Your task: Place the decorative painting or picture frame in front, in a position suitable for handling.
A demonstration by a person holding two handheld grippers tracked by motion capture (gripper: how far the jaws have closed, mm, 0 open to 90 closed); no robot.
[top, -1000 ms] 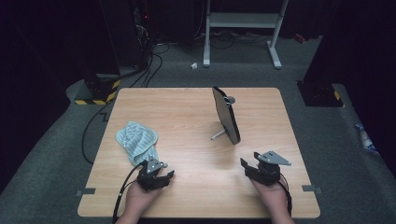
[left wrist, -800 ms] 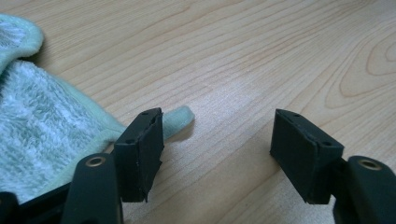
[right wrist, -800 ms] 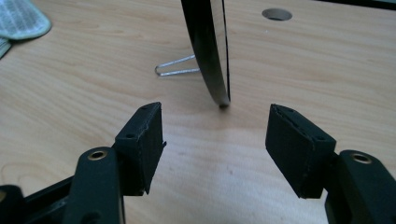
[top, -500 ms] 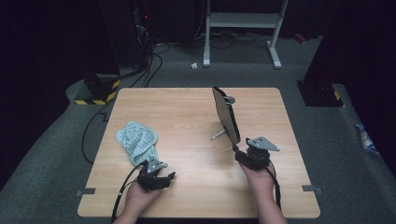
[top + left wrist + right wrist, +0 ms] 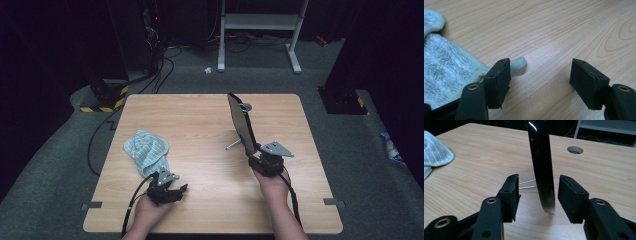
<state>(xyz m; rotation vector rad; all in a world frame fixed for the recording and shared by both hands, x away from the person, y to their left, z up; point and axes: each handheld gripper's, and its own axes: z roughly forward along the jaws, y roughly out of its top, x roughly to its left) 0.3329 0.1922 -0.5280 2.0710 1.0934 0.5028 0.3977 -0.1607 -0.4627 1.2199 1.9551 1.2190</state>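
The right hand-held gripper [image 5: 537,197] has been closing its jaws around the black mirror's [image 5: 541,170] lower edge without touching it, while the left hand-held gripper [image 5: 541,82], jaws apart and empty, rests just beside the cloth [image 5: 446,65] on the bench [image 5: 200,125].

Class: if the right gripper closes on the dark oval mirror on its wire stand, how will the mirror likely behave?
The mirror looks rigid and glossy, so it may slip between the jaws. Propped on a thin wire stand, it would probably tip if nudged sideways.
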